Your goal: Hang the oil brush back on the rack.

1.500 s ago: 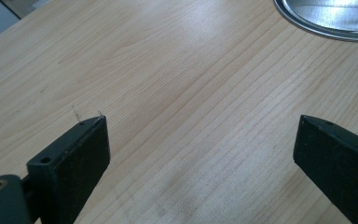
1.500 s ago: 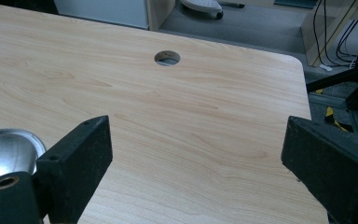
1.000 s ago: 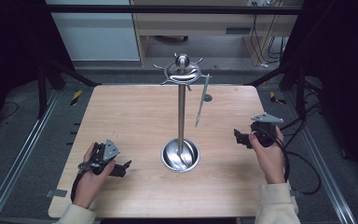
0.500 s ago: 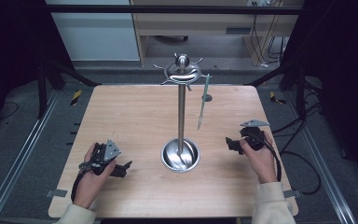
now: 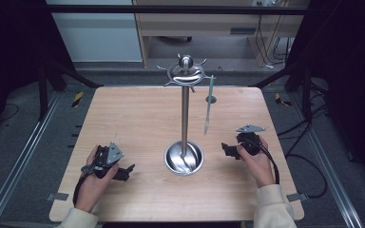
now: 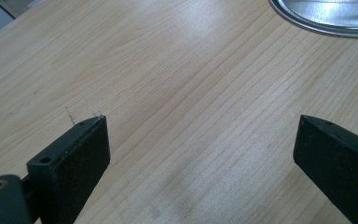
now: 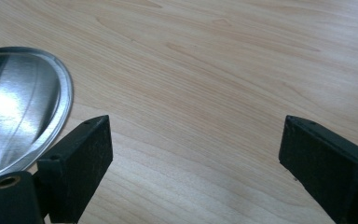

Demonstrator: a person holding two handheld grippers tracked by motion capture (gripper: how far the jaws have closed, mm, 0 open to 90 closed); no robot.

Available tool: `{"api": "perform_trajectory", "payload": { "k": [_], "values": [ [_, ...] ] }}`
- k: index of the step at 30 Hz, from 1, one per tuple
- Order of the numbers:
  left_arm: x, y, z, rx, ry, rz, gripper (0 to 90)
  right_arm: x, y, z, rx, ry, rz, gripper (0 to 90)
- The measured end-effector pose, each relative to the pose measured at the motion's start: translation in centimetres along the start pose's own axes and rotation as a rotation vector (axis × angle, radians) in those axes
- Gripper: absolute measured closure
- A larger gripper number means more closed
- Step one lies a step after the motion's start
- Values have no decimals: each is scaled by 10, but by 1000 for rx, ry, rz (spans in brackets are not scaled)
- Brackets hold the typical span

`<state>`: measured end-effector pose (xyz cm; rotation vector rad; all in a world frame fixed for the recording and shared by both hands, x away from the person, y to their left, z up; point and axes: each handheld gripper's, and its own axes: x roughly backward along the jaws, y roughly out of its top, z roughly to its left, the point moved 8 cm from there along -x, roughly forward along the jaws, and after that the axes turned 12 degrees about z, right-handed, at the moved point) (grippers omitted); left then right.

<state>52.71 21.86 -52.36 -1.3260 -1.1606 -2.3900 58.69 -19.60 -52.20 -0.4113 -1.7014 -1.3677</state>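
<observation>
The right gripper [image 5: 230, 150], jaws apart and empty, has dropped nearer the stand's base [image 5: 184, 158]; the left gripper [image 5: 123, 172], equally apart, stays put; the hanging knife [image 5: 208, 105] is untouched.

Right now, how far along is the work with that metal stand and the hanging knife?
Looks nearly finished: a knife already hangs from a hook at the top of the metal stand. Nothing is in hand; the left claw and right claw both sit low over the table with jaws wide apart and empty. The other hooks look bare, and no loose utensils lie on the table.
</observation>
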Motion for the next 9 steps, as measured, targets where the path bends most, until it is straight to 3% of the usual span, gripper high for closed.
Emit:
{"api": "perform_trajectory", "payload": {
  "k": [9],
  "values": [
    [-1, 0, 0, 0, 0, 3, 33, -4, -3, 1, -19, 30, 6, 102]
  ]
}}
